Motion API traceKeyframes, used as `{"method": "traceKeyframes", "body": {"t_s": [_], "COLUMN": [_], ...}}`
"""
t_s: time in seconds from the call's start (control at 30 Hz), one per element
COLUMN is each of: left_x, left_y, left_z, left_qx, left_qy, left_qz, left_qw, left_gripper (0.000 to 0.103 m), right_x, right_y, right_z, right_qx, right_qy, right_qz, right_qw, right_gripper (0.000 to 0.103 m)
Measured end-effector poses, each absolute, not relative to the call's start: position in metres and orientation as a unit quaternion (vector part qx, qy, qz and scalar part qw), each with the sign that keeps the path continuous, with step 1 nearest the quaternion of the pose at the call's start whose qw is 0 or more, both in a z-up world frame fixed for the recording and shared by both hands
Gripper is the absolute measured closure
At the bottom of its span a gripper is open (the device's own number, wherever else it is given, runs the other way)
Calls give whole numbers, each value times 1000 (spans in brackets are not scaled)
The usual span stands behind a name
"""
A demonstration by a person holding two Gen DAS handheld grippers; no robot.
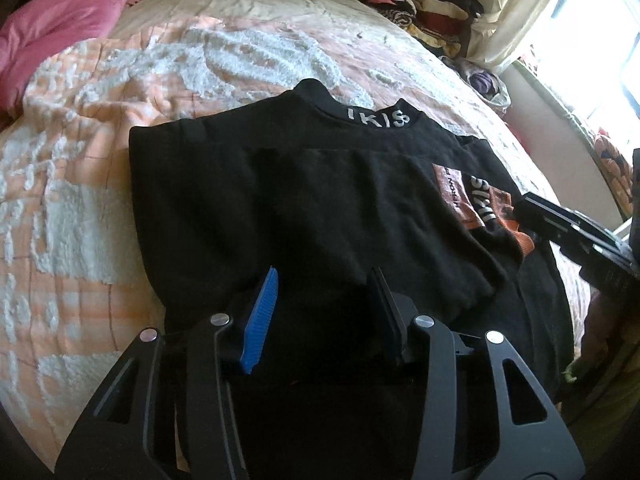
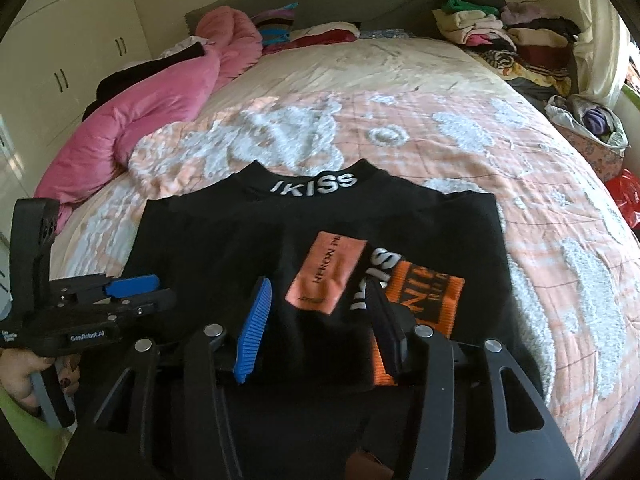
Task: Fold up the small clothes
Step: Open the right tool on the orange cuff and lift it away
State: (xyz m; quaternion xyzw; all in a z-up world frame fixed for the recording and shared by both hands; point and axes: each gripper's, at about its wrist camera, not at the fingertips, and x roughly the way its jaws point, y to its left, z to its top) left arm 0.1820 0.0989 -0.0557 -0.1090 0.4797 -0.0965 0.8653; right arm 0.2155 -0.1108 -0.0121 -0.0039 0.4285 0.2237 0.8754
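Note:
A black sweatshirt [image 1: 320, 200] [image 2: 240, 248] lies flat on the bed, its lettered collar away from me. Its sleeves are folded inward, showing an orange patch [image 2: 328, 272] and an orange cuff [image 2: 424, 292]. My left gripper [image 1: 324, 276] [image 2: 160, 290] is at the shirt's near left edge. Its jaws stand apart with black cloth lying between them, and the pads are not seen pressing. My right gripper [image 2: 318, 284] [image 1: 528, 208] hovers over the folded sleeve near the patch, open and holding nothing. A hand [image 2: 24, 368] holds the left gripper's handle.
The peach and white bedspread [image 2: 400, 120] stretches beyond the shirt. A pink duvet [image 2: 160, 100] is heaped along the left side. Stacks of folded clothes [image 2: 500, 28] sit at the far right corner by a curtain. A wardrobe [image 2: 60, 40] stands to the left.

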Motion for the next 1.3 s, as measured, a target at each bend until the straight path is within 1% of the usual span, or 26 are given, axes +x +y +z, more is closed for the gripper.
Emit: {"method": "traceKeyframes", "body": {"t_s": [0.03,0.07,0.27,0.4,0.47,0.67,0.8,0.9,0.97,1.0,1.1,1.13,1.2,1.23,1.3], "left_x": [181,181,179,178,178,178,177,178,177,176,176,176,174,174,172], "left_y": [99,99,100,100,100,100,99,100,101,102,103,104,105,106,108], "left_z": [-56,-56,-56,-55,-55,-55,-54,-53,-50,-48,-44,-41,-37,-34,-29], "left_qx": [-110,-110,-112,-112,-113,-113,-107,-111,-112,-111,-111,-111,-112,-113,-114], "left_qy": [480,479,479,479,480,480,479,479,477,475,471,469,464,461,454], "left_qz": [-97,-97,-100,-100,-100,-100,-99,-100,-98,-96,-92,-90,-88,-86,-81], "left_qw": [865,865,865,865,864,864,865,865,866,868,871,872,874,876,880], "left_gripper": [64,64,64,64,64,64,64,64,64,60,52,50,41,38,24], "right_x": [214,214,214,223,226,218,209,205,202,201,198,196,194,192,189], "right_y": [-107,-106,-100,-106,-115,-125,-126,-126,-128,-127,-127,-127,-128,-128,-130], "right_z": [-13,-14,-25,-46,-57,-51,-41,-35,-31,-29,-24,-23,-19,-18,-13], "right_qx": [-6,-6,-16,-27,-15,12,20,22,22,23,22,22,23,24,27], "right_qy": [430,431,448,487,501,480,465,458,452,449,443,441,436,434,428], "right_qz": [227,229,228,187,170,182,191,192,189,188,190,190,190,190,191], "right_qw": [874,873,864,853,849,858,864,868,871,873,876,877,879,880,883], "right_gripper": [50,47,45,38,37,36,28,28,17,13,13,11,8,7,7]}}
